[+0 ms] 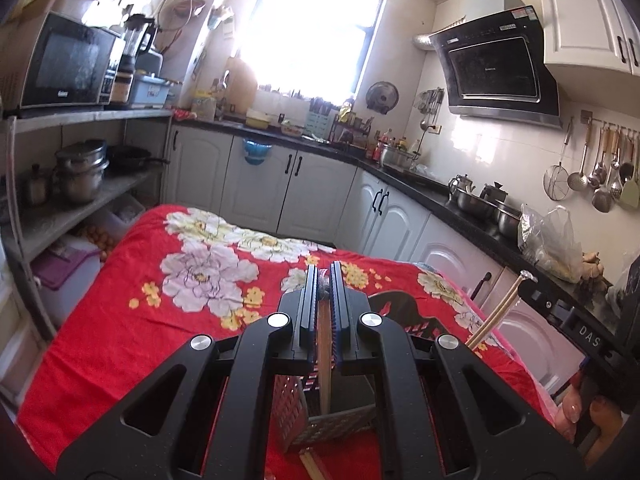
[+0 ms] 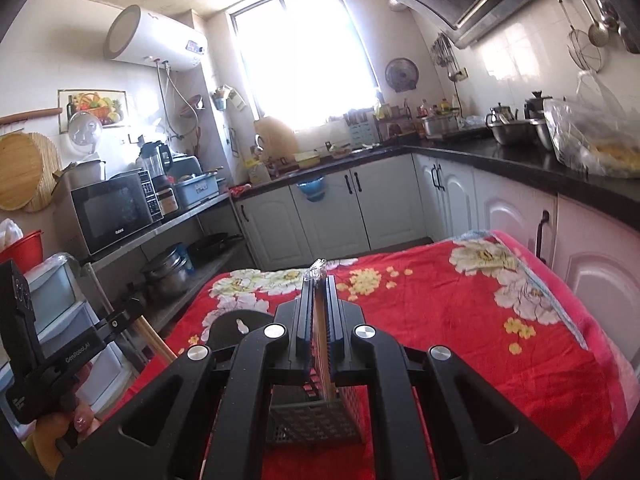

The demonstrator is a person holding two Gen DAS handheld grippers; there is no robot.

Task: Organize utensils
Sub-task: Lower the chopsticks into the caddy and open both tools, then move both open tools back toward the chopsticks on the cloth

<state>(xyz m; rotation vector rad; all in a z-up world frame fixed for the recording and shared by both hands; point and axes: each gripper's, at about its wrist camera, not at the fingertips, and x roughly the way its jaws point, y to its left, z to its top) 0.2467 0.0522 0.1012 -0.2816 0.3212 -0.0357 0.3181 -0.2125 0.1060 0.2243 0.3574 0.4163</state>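
My left gripper is shut on a pair of wooden chopsticks with silver caps. They hang down into a perforated metal utensil holder standing on the red floral cloth. My right gripper is likewise shut on wooden chopsticks whose silver cap sticks out past the fingertips. Their lower ends reach into the same holder. Each view shows the other gripper at its edge, with chopsticks in it: the right gripper with its chopsticks, the left gripper with its chopsticks.
More chopsticks lie on the cloth beside the holder. A hand holds the right gripper's handle. White cabinets and a black counter run behind and to the right. An open shelf with pots and a microwave stands on the left.
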